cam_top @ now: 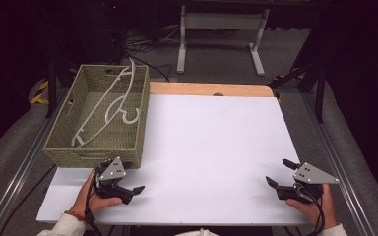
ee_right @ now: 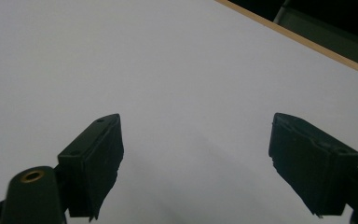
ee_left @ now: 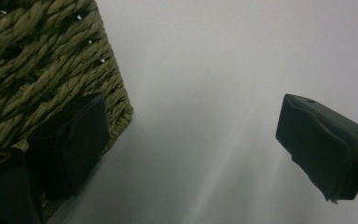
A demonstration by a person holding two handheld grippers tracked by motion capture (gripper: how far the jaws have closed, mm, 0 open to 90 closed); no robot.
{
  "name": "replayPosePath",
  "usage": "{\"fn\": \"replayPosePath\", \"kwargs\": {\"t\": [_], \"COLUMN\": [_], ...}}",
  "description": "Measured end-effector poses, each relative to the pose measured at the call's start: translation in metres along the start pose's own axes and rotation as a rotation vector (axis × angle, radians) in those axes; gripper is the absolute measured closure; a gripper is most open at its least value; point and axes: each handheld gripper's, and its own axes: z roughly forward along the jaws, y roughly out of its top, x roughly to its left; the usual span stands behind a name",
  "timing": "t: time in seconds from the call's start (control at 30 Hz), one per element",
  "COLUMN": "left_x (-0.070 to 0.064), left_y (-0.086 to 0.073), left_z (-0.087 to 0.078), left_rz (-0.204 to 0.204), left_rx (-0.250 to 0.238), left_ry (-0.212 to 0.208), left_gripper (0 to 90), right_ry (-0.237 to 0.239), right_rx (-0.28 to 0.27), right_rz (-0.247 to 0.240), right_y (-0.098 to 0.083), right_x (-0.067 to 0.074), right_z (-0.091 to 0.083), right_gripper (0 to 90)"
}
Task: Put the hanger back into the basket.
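Resting low on the white table (cam_top: 211,147), near its front edge: left gripper (cam_top: 128,189) with jaws spread wide apart and holding nothing, right gripper (cam_top: 279,173) likewise wide apart and empty, well off to the other side. Sitting just beside the left gripper, touching or nearly touching its outer jaw in the left gripper view: the near corner of a woven green basket (ee_left: 42,60). Lying inside that basket (cam_top: 59,142), ahead of and above the left gripper: a white plastic clothes hanger (cam_top: 110,105), tilted, its top end leaning over the far rim, hook curled toward the basket's inner wall.

Judging by this layout, standing at the very start: hanger not yet touched, both grippers waiting. Likely next, reaching the left gripper forward and up over the near basket wall, then closing on the hanger's thin bar or its hook neck. Calling for care here: lifting clear of the rim first, lining the jaws across the slim bar, and pulling the hanger out without snagging the weave. Right gripper probably needing to cross toward the basket for steadying.
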Motion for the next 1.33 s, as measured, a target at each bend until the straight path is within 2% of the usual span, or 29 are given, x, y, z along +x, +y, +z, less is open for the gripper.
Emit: {"fn": "replayPosePath", "kwargs": {"t": [0.3, 0.53, 0.8, 1.13, 1.33], "left_x": [-0.003, -0.003, -0.002, -0.002, -0.002], "left_y": [0.003, 0.001, -0.002, -0.001, 0.001], "left_z": [0.005, 0.004, -0.002, -0.005, -0.005], "left_rz": [0.020, 0.018, -0.005, 0.002, -0.004], "left_rx": [0.018, 0.027, 0.016, 0.014, 0.004], "left_ry": [-0.008, -0.009, 0.001, 0.018, 0.014], "left_gripper": [10.1, 10.2, 10.6, 10.7, 10.7], "right_ry": [-0.001, 0.004, 0.020, 0.028, 0.028], "right_rx": [-0.001, 0.000, 0.003, -0.002, -0.002], "right_rz": [-0.001, -0.009, -0.021, -0.028, -0.021], "right_y": [0.000, 0.001, 0.004, 0.004, 0.003], "right_x": [0.000, 0.001, 0.001, 0.001, 0.001], "right_z": [-0.001, 0.002, 0.008, 0.010, 0.008], "right_gripper": [18.8, 18.8, 18.8, 18.7, 18.6]}}
